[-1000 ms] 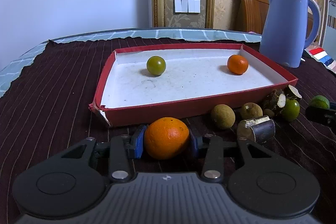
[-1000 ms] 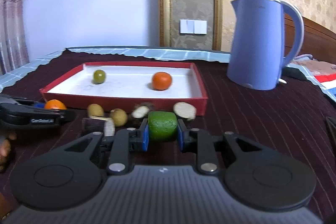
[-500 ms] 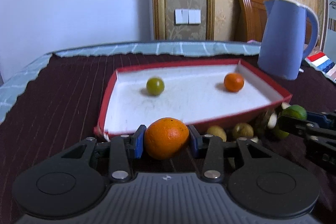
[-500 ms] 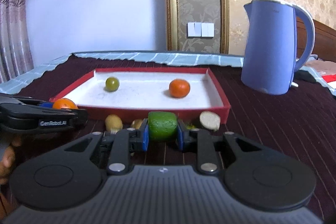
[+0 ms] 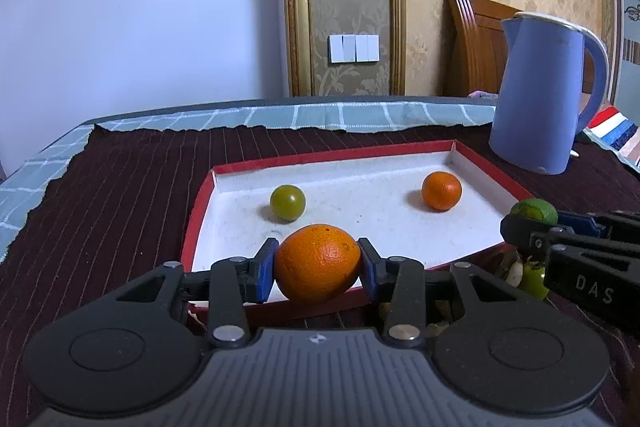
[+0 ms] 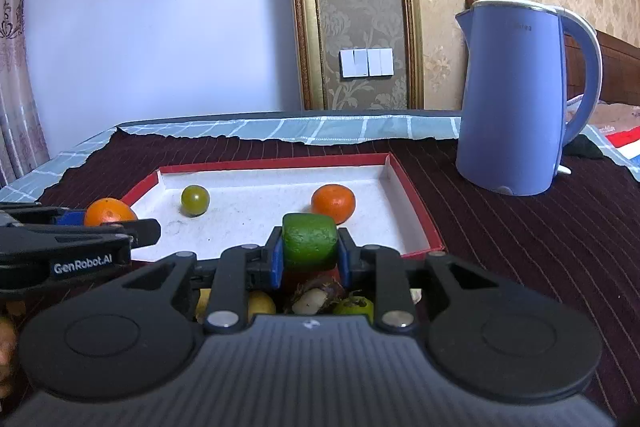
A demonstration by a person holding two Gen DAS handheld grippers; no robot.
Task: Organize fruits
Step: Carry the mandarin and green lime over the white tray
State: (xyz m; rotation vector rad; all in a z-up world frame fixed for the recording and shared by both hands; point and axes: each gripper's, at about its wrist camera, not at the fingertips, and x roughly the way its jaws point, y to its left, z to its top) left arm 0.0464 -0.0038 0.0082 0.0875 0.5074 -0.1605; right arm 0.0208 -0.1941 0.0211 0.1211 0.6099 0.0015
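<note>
L gripper [image 5: 318, 263] is clamped on an orange [image 5: 317, 262] held over the near rim of the red-walled tray [image 5: 199, 203], and R gripper [image 6: 309, 245] is clamped on a squashed-looking green citrus [image 6: 309, 240] at the tray's 5 o'clock side. Risk, in my judgement: both tools converge on one tray and could collide, or a round fruit released from height may roll into the small green fruit [image 5: 287, 202] at 10 o'clock or the mandarin [image 5: 441, 190] at 2 o'clock. Orange looks firm, pebbled, intact; more fruit waits on the cloth below the near wall.
</note>
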